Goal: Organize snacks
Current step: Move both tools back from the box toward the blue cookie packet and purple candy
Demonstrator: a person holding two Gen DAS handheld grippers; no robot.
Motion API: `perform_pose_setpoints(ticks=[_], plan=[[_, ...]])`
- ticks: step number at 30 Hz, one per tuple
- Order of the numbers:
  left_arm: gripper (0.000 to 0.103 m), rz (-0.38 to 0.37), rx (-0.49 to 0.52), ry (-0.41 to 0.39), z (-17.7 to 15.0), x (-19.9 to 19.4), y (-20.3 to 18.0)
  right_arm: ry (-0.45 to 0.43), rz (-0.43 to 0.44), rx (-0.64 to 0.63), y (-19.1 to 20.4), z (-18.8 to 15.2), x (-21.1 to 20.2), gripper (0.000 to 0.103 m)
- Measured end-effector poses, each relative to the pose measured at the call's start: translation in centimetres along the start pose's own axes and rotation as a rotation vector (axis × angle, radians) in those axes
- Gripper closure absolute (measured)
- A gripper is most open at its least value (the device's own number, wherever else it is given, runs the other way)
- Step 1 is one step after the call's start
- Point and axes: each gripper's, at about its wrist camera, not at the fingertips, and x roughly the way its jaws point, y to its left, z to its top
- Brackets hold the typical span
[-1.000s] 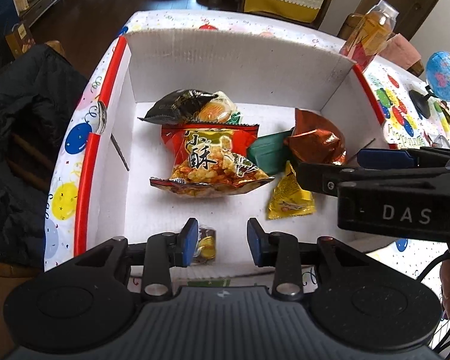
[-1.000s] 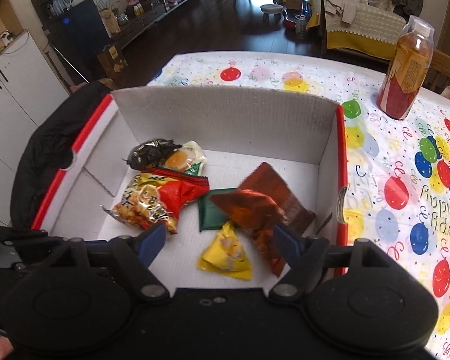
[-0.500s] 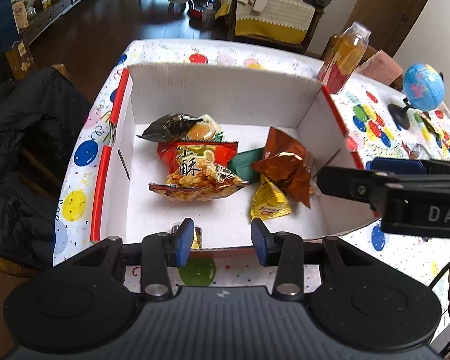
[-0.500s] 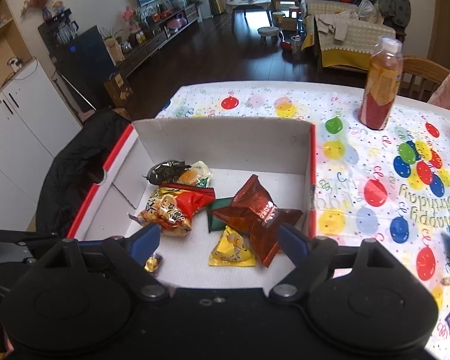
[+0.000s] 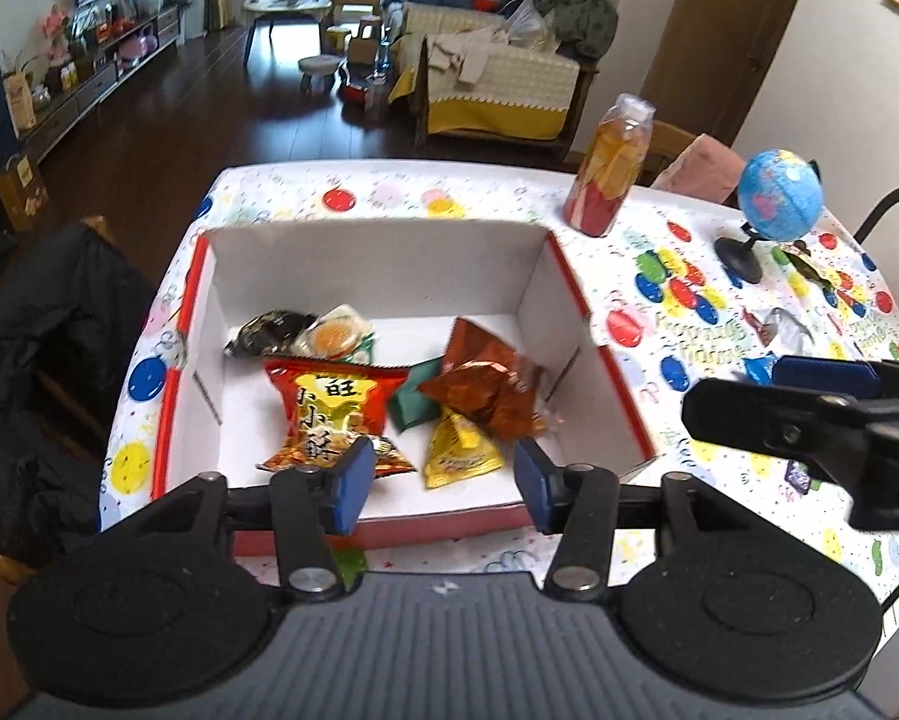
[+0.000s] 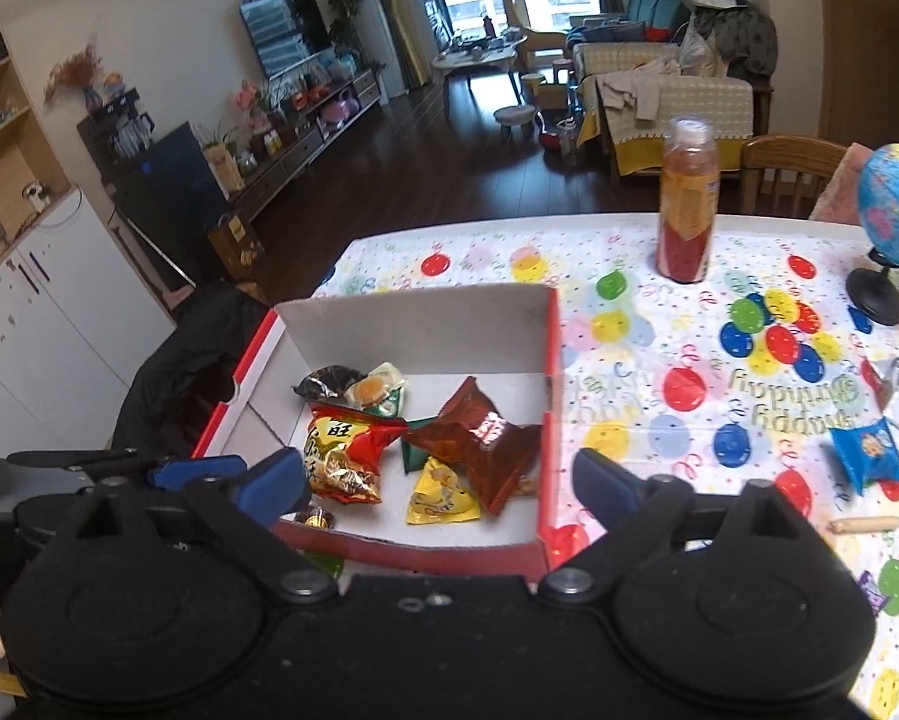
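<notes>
Box [image 6: 431, 330] open on top, snack bags crowding its middle and lower right, bare floor lower left, bottle [image 6: 688, 204] and globe [image 6: 896, 210] upright at upper right, loose blue packet [image 6: 866, 459] right of frame

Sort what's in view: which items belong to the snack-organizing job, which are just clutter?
Job:
white cardboard box with red rim
red-and-yellow crisp bag
brown foil packet
yellow triangular packet
blue snack packet loose on the tablecloth
sausage stick

Clutter:
orange drink bottle
small blue globe
</notes>
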Motion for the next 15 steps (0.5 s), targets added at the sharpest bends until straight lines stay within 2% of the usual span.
perform_pose_setpoints(ticks=[5,8,13,15], plan=[[0.046,-0.017,0.013,-0.018,0.3,-0.1,-2.0,-0.032,-0.001,0.031,-2.0,-0.5,-2.1,0.003],[0.037,-0.025,0.024,-0.024,0.5,-0.1,-3.3,-0.054,-0.002,0.046,-3.4,-0.8,-3.4,0.000],[0.033,-0.042,0.043,-0.037,0.8,0.2,-5.8,-0.074,-0.024,0.072,-6.4,-1.7,-5.1,0.000],[0.025,-0.051,0.044,-0.045,0.9,0.4,-6.9,-0.084,-0.031,0.079,-7.6,-2.2,-5.8,0.000]])
